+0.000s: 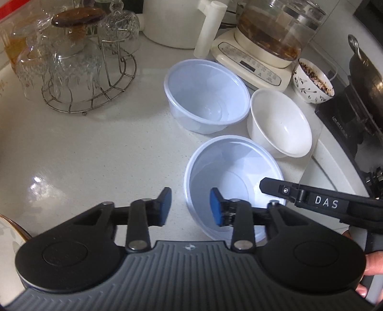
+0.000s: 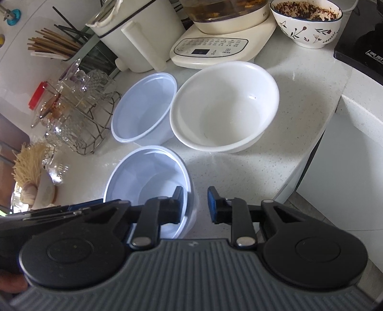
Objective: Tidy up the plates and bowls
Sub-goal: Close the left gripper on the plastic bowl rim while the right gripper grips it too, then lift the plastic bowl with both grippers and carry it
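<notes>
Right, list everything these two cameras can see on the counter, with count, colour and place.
plastic bowls: two, pale blue, near and far on counter
ceramic bowl: one, white, right of far plastic bowl
patterned bowl: one, white floral, dark contents, back right
kettle base: one, cream, back
glass rack: one, wire, clear glasses, left
left gripper: open, straddling near bowl's left rim
right gripper: open, straddling its right rim

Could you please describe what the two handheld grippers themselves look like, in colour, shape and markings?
The left gripper and the right gripper look alike: black linkage arms with silver rivets, two round black discs, a ribbed grey body bearing a small star emblem, and blue pads on the fingers. White "DAS" lettering marks the right gripper's side in the left wrist view.
</notes>
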Demonstrator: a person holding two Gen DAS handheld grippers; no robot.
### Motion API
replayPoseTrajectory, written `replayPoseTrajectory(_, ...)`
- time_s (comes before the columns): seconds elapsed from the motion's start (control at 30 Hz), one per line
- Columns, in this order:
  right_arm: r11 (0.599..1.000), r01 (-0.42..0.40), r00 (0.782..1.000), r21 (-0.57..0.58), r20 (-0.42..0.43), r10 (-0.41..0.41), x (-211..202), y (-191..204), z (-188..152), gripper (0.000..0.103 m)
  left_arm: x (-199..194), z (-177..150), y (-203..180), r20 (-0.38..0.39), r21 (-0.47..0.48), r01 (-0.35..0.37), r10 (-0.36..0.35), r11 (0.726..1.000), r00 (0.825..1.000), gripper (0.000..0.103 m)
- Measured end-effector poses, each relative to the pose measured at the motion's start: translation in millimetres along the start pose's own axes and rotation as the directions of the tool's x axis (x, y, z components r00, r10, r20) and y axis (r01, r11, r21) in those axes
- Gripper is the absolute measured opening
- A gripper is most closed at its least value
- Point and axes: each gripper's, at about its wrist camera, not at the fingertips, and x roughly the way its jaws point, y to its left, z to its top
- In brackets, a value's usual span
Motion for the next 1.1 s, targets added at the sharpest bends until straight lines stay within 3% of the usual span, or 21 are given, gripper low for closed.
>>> replayPoseTrajectory(0.17,0.999,-0.021,1.0,-0.028,-0.01,0.021,1.0,0.8,1.9,0.015,1.5,-1.0,-2.6,0.001,-0.007,0.007,-0.007,1.0,1.0,0.019)
replayPoseTrajectory(0.67,0.978,-0.122,0.992,-0.172,-0.001,0.124,-15.8,33.1,16.8,0.013,-38.9,-3.5,12.4,0.077,-0.09,-0.037,0.044,0.995,0.996,0.017)
replayPoseTrajectory(1.1,0.909,-0.236,0.971,-0.344,-0.112,0.209,16.5,98.4,7.5,0.013,-69.0,-34.1,70.6,0.07,-0.303,-0.141,0.169,0.943,0.983,0.017)
